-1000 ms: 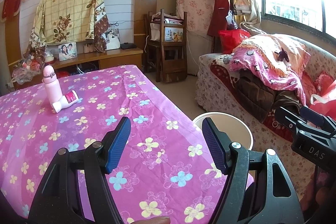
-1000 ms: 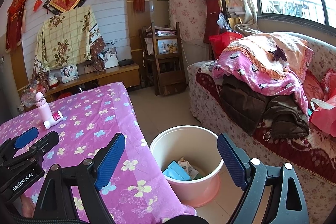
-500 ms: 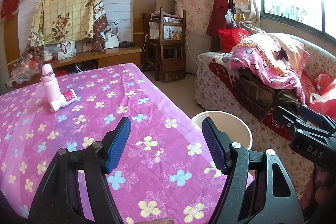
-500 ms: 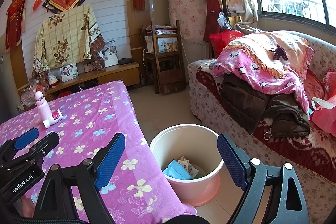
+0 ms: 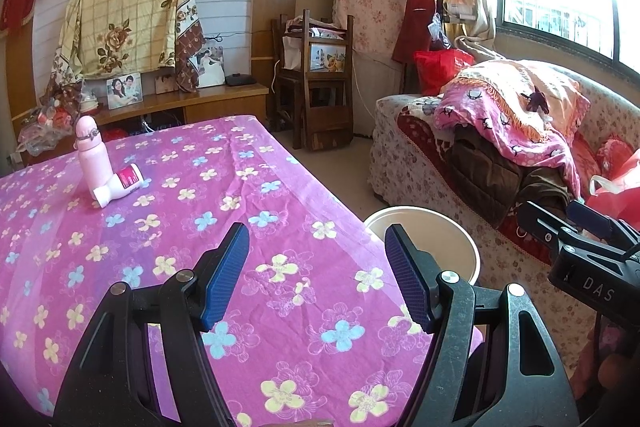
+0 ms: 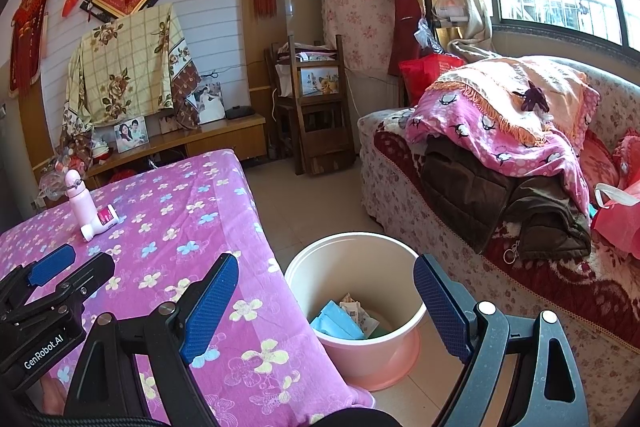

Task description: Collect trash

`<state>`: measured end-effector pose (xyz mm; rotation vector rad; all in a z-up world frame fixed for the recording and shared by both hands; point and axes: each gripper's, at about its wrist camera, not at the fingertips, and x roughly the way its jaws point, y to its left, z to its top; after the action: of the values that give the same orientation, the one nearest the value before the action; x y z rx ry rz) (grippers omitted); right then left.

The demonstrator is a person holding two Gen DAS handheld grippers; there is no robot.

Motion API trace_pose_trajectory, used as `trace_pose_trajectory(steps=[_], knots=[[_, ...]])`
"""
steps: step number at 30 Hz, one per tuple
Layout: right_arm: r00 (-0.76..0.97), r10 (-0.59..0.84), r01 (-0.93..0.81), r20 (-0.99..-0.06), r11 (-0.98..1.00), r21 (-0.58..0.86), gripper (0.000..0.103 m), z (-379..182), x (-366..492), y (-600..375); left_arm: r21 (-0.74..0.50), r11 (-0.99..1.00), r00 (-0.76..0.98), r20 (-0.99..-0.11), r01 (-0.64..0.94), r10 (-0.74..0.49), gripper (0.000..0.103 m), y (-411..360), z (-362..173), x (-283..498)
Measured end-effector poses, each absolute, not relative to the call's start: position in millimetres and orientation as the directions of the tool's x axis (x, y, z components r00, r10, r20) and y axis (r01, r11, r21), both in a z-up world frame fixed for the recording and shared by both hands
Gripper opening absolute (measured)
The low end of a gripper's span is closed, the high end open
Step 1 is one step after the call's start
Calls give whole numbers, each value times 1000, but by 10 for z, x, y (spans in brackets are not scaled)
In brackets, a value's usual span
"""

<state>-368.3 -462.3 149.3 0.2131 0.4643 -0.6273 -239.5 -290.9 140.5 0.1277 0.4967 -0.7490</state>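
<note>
Trash [image 6: 347, 317], blue packets and crumpled paper, lies in the pink bin [image 6: 352, 311] on the floor, ahead of and below the right hand-held gripper [image 6: 326, 303], whose jaws gape wide and empty. Only the right wrist view sees inside; the left view shows just the rim. The left hand-held gripper [image 5: 316, 273], partly open and empty, hangs over the table [image 5: 180, 227]. Far ahead to its left a white bottle [image 5: 118, 185] lies on its side, cap toward the gripper, against an upright pink bottle [image 5: 90, 155].

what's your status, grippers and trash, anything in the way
Left gripper open, empty. Right gripper open, empty. Trash in pink bin; small bottle lying on table. Path unobstructed.
</note>
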Motion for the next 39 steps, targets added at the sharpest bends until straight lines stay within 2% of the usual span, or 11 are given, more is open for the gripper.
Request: trace_pose_trajectory(steps=[39], knots=[[678, -529, 633, -510, 773, 40, 88, 1391, -3725, -4694, -87, 697, 573, -500, 712, -649, 70, -3027, 1327, -2473]])
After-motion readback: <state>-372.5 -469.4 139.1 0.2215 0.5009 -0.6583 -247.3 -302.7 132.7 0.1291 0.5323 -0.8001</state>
